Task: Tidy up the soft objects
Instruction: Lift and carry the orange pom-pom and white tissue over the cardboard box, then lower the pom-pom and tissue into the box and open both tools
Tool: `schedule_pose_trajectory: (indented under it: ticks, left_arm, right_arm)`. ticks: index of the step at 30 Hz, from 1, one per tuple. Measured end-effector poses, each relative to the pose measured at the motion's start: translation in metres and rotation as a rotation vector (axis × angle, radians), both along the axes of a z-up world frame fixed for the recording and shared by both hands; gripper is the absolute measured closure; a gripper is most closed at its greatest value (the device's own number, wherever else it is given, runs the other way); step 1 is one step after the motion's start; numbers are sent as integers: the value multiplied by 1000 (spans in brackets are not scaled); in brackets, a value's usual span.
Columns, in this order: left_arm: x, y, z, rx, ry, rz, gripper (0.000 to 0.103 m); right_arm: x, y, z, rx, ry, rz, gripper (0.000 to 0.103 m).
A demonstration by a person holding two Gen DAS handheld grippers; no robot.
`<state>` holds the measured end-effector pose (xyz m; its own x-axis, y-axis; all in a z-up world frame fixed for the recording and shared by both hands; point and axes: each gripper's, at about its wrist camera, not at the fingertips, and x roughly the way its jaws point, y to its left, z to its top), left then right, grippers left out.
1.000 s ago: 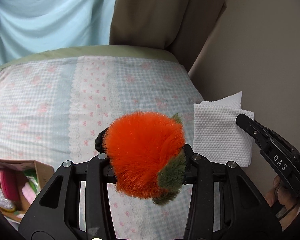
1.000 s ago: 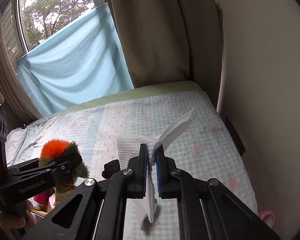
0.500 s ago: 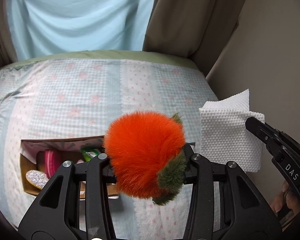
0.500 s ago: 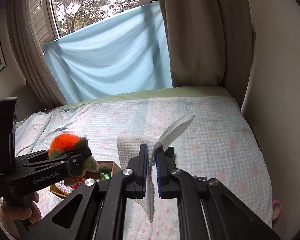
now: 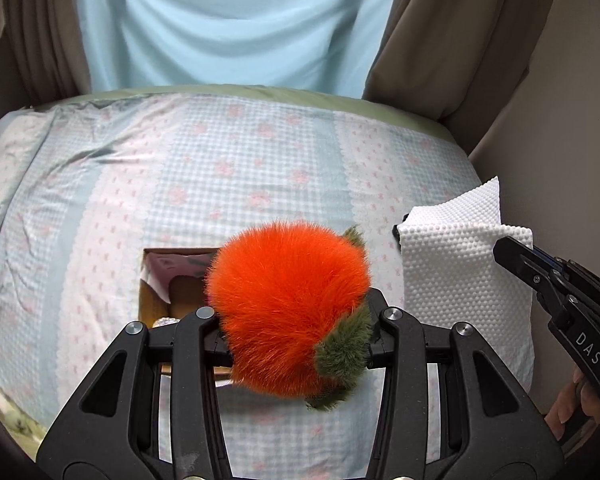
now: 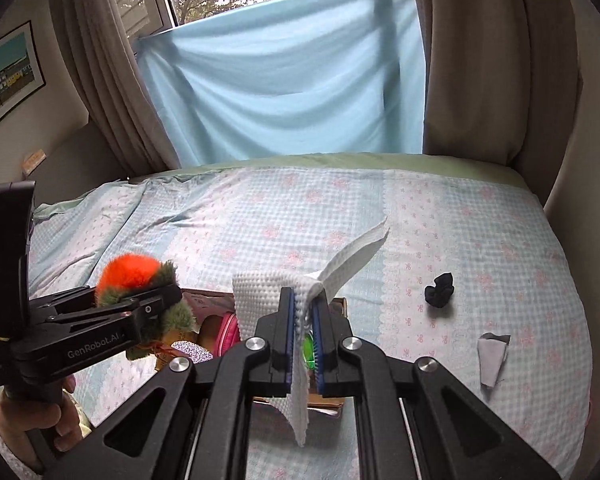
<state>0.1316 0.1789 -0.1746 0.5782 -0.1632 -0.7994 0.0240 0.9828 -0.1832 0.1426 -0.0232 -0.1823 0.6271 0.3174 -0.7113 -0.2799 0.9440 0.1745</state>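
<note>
My left gripper (image 5: 296, 320) is shut on a fluffy orange and green plush toy (image 5: 288, 312), held above an open cardboard box (image 5: 156, 292) on the bed. In the right wrist view the same toy (image 6: 134, 276) and left gripper (image 6: 168, 300) hang over the box (image 6: 336, 304). My right gripper (image 6: 304, 308) is shut on a white dimpled cloth (image 6: 260, 300) that droops between the fingers; the cloth also shows at the right of the left wrist view (image 5: 460, 280). The box holds pink and glittery items (image 6: 220, 332).
The bed has a pale blue and pink checked cover (image 6: 480, 240). A small black scrunchie (image 6: 440, 284) and a grey fabric scrap (image 6: 492, 360) lie on it at the right. Curtains and a blue sheet (image 6: 284, 80) hang behind; a wall is at the right.
Both grippers have swung left over the bed, carrying the toy and the cloth. The box has come from the lower left to beneath the toy.
</note>
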Motion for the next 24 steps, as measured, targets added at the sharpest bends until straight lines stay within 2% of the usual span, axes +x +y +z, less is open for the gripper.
schedule_pose_trajectory:
  ticks: [4,11,20,24]
  left_arm:
    - [3,42,-18,29,33,15,65]
    - [32,90,-78,50,156,26,65]
    - [79,107,-157,49,326,6,65]
    - [94,103,-182,49,380,-15,65]
  right_arm:
    - [11,27,-25,-6,67,8,95]
    - [41,65,-74,-61,207,24,95]
    - [77,89,-139,-90,385,36,95]
    - [84,100,-165,-85,444,73,95]
